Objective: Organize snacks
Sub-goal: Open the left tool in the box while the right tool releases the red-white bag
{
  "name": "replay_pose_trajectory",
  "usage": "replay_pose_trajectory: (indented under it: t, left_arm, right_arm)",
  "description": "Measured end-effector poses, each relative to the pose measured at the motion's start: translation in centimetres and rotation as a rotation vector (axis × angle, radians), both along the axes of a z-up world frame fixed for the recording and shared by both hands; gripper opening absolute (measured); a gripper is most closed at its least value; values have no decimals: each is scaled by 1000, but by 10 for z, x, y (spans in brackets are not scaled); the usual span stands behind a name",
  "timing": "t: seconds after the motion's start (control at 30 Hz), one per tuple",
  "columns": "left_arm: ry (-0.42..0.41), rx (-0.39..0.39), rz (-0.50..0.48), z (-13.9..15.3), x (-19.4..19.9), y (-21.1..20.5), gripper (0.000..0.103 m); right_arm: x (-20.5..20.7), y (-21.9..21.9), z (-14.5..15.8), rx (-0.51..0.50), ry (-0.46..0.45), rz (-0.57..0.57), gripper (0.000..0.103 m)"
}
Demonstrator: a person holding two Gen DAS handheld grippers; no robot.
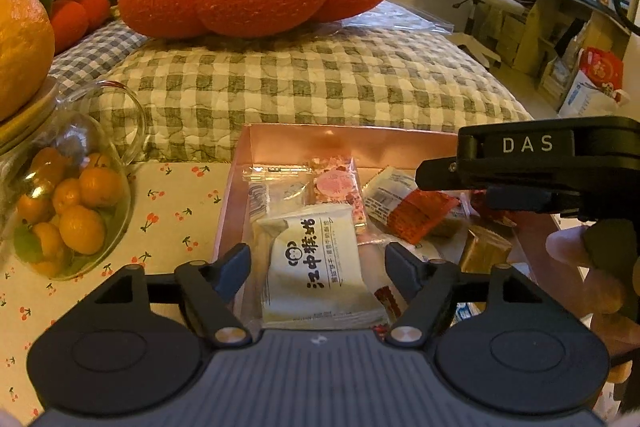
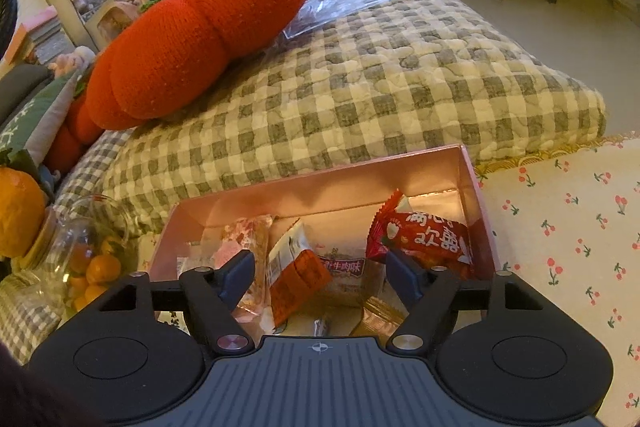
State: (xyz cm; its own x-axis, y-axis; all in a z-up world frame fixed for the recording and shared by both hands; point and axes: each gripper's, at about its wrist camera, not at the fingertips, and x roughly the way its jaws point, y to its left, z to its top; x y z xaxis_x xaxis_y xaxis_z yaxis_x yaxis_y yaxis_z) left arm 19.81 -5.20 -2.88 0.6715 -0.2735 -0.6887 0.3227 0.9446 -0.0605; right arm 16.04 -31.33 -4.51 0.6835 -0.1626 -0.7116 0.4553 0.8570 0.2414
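Left wrist view, from its left edge: a glass jar (image 1: 76,203) of small oranges lies tipped on the cherry-print tablecloth (image 1: 176,211), just beside the pink box (image 1: 240,163) that holds the snacks. Over the box the left gripper (image 1: 318,267) hangs with its jaws apart; a white packet (image 1: 316,267) with black characters lies between them, and neither pad presses on it. Behind that packet are a clear wrapper with a pink sweet (image 1: 338,187), then a white-and-orange packet (image 1: 404,207), then a gold foil block (image 1: 482,247). At the right edge, the other tool's black body appears with a hand (image 1: 592,267) on it.

Right wrist view: the same box (image 2: 472,163) stands at the table's edge against a green checked quilt (image 2: 360,87), on which a big red knitted cushion (image 2: 200,39) lies. The right gripper (image 2: 320,275) is spread open above the snacks, holding nothing. Between its fingers lie the white-and-orange packet (image 2: 296,267) and a clear packet with purple print (image 2: 344,275); a red packet (image 2: 424,235) with white characters leans against the box's right wall.
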Motion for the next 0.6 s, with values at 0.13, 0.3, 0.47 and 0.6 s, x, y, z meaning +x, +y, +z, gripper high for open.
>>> replay_pose_trajectory:
  t: [0.13, 0.3, 0.47, 0.6]
  left_arm:
    - [6, 0, -9, 3, -5, 2, 76]
    - [2, -1, -13, 10, -15, 5, 82]
    - [3, -6, -12, 18, -27, 7, 85]
    - [5, -11, -12, 24, -40, 10, 88]
  right_arm:
    - [-6, 5, 5, -5, 8, 0, 78]
    - [-17, 12, 15, -17, 9, 7, 82]
    - [-31, 20, 28, -20, 6, 9, 82]
    - [-44, 25, 37, -25, 4, 11, 83]
